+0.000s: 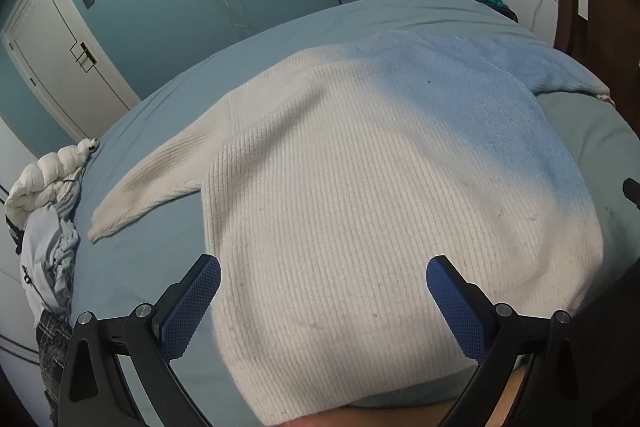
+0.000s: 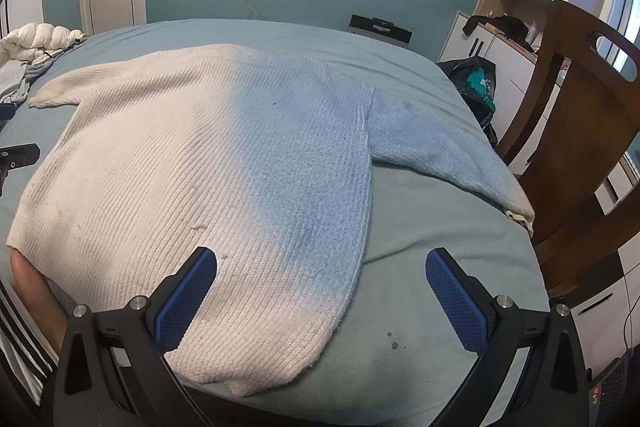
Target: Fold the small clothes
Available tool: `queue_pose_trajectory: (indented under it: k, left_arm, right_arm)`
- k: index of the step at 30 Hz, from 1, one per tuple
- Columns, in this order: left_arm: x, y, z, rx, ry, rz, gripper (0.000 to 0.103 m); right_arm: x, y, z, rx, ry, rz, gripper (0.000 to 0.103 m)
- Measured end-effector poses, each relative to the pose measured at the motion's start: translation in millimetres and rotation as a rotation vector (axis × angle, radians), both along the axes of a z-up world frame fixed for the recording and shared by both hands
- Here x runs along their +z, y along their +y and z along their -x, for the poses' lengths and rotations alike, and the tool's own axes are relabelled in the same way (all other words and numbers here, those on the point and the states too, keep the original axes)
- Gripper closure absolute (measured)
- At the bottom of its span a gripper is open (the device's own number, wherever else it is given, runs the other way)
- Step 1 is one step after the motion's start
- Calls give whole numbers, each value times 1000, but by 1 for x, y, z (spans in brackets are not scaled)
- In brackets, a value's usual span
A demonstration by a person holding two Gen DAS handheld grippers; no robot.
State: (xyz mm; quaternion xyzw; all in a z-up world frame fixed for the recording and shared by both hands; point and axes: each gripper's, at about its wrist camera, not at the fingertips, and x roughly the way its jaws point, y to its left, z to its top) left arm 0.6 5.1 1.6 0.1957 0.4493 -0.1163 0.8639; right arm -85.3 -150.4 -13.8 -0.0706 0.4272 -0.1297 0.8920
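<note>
Sweater [image 1: 360, 187] is what we see first: a white and light blue knit one, lying flat and spread out on the bed [image 1: 152, 259], which has a blue-green sheet. One sleeve [image 1: 160, 179] sticks out on the white side, and the other sleeve [image 2: 440, 147] sticks out on the blue side, reaching the bed's edge near the wooden chair [image 2: 580, 131].

Past the sweater's white sleeve, at the bed's edge, we see a pile of other clothes [image 1: 48, 211] with a puffy white piece on top. Beyond the blue side of the sweater, off the bed, a dark bag [image 2: 476, 87] sits on the floor with something teal in it.

Our left gripper [image 1: 323, 301] hangs over the sweater's bottom hem with its jaws wide apart and nothing between them. Our right gripper [image 2: 321, 297] hangs over the sweater's blue bottom corner, jaws also wide apart and empty. We cannot tell if the blue pads [image 2: 188, 303] touch the knit.
</note>
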Motion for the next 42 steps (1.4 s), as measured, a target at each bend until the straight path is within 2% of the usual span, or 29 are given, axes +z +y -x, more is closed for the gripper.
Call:
queue_pose_trajectory:
  k: [3,7,14,16,18,21,24,28,30,33,35,38,42]
  left_arm:
    - [0,-1,0,0,4,-6,0]
    - [0,-1,0,5,7,-6,0]
    - [11,29,-25,59,83,120,0]
    - [12,48,-44,76,96,133,0]
    - [10,64,-61,104,87,106,0]
    - [0,107,-97,193,103,51,0]
    - [-17,165,-137,301,163,77,0]
    - [-52,274,-190,548,277,197,0]
    - [-69,326,-209,672,298,273,0]
    - [-94,400,-229,826,302,391,0]
    - [-106,441,-242,927,267,472,0]
    - [-125,493,-260,1049,227,613,0]
    - [-153,537,-287,1164,220,767,0]
  right_arm:
    - [1,1,-2,4,-11,-22,1]
    - [-1,-1,-11,9,-30,-121,1]
    - [-7,2,-24,-14,-66,-173,1]
    - [-8,3,-26,-10,-62,-176,1]
    - [-10,-1,-26,-14,-57,-200,1]
    - [-10,-9,-26,-36,-54,-248,1]
    - [-13,-19,-27,-73,-42,-302,1]
    - [-19,-26,-32,-99,-15,-336,1]
    - [-23,-27,-36,-109,7,-344,1]
    - [-29,-25,-43,-118,45,-333,1]
    - [-33,-23,-48,-118,65,-322,1]
    - [-35,-26,-50,-133,74,-316,1]
    - [-39,-31,-55,-175,86,-318,1]
